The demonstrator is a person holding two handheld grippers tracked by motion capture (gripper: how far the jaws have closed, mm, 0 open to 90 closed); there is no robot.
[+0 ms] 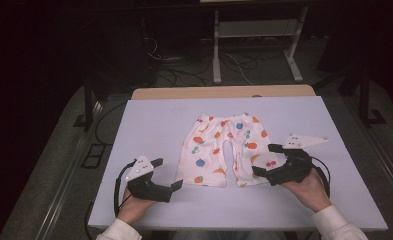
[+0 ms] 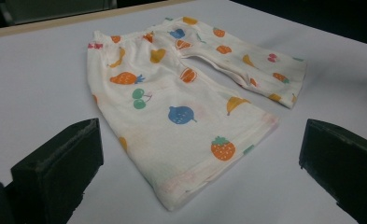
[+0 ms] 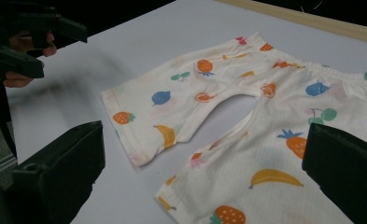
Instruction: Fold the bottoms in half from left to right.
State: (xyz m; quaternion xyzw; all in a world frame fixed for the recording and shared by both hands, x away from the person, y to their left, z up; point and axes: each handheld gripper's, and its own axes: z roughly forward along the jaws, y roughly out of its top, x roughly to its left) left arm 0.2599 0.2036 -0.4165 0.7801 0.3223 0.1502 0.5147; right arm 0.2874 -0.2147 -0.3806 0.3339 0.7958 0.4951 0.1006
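Though beside trousers (image 1: pixel 224 150), claws agape, unladen.

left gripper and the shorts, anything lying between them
Nothing: in the left gripper view, bare table runs from the open left gripper to the hem of the shorts.

The trousers (image 1: pixel 224 150) are cream-white, printed all over with small fruit — orange strawberries and pineapples, blue berries, yellow bananas, green and red cherries. A faint pink tinge runs along the leg hems, and a small pink mark sits at the waistband. The worktop (image 1: pixel 154 120) is pale lilac-blue, with a light wood-coloured strip along its far edge. The left tool (image 1: pixel 166 174) and the right tool (image 1: pixel 264 160) are black — each carries a light grey plate dotted with white. The person's sleeves are white.
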